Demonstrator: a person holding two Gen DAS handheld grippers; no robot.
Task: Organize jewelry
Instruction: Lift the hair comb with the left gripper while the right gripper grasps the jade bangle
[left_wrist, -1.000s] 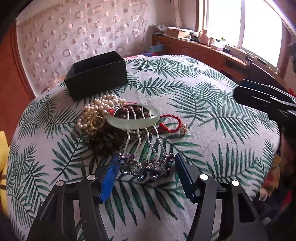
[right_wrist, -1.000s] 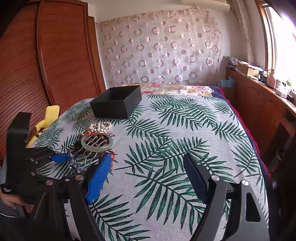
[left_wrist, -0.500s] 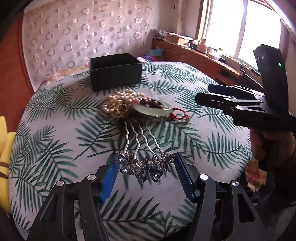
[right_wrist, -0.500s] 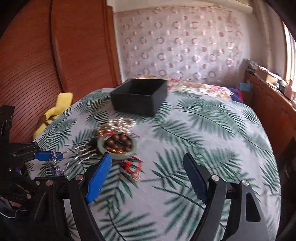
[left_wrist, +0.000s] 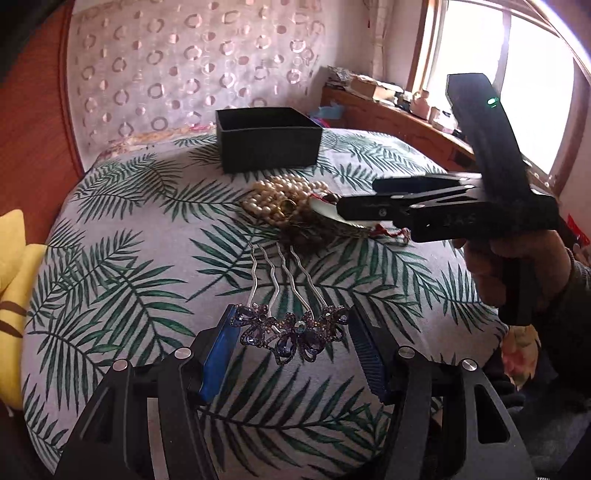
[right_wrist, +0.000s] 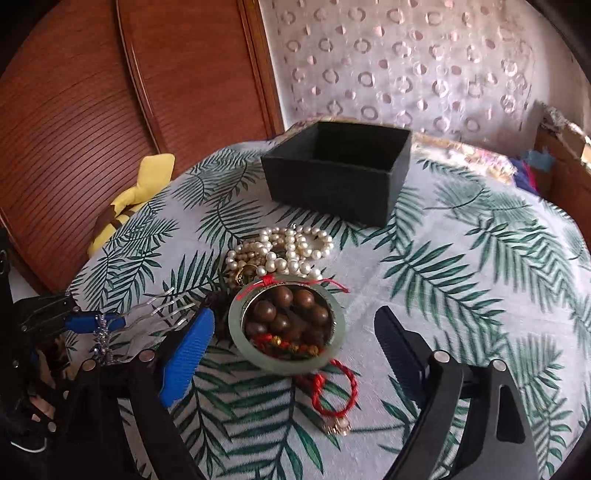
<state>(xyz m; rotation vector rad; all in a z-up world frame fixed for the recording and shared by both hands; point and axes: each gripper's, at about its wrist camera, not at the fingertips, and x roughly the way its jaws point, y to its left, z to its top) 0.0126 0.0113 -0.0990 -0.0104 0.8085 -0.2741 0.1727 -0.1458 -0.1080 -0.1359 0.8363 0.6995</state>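
Note:
My left gripper is shut on a silver hair comb by its purple jewelled flower head, with the prongs pointing toward the pile. The pile lies on the leaf-print tablecloth: a pearl necklace, a pale green jade bangle ringing brown wooden beads, and a red cord bracelet. My right gripper hovers over the bangle, its jaws opening, with the bangle below and between them but untouched. An open black box stands behind the pile.
A yellow plush toy lies off the table's left edge by the wooden wardrobe. A person's hand holds the right gripper. A cluttered window ledge runs along the right.
The left gripper drew the comb back out of the pile toward the near edge. The right gripper swung left over the bangle and its jaws widened.

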